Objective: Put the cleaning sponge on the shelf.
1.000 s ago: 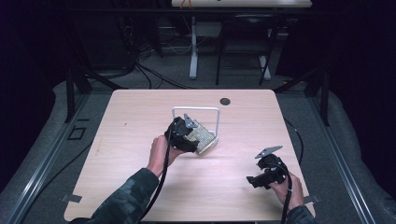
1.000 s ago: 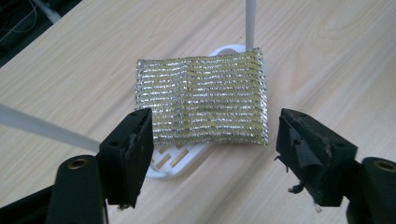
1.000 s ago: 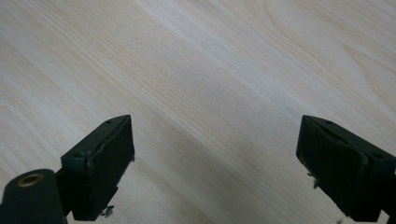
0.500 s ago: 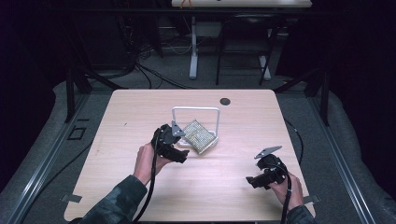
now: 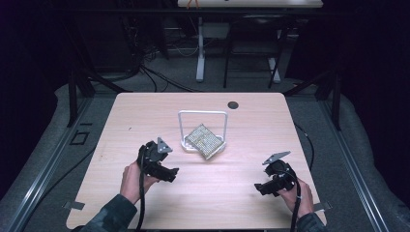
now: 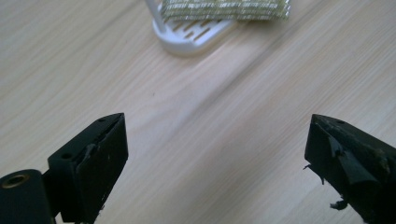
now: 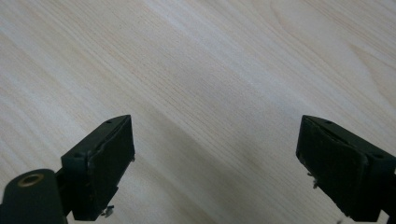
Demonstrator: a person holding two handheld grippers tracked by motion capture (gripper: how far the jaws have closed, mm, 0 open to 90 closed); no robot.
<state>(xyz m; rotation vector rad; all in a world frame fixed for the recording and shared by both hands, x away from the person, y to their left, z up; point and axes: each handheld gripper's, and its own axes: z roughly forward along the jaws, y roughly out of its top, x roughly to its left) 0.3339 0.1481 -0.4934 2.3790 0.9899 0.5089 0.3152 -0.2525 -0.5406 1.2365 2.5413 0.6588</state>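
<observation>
high view: i read both claws apart and empty over the desk; left claw near the white rack holding a glittery pad; right claw well apart.

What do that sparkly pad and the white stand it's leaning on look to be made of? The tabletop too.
Sparkly pad: looks like woven metallic or glittery mesh, silver-gold, in glinting rows; possibly a scouring pad.
White stand: apparently moulded plastic, smooth and glossy, with a slotted base and a thin frame.
Tabletop: pale wood-grain surface, matte, likely laminate.
</observation>
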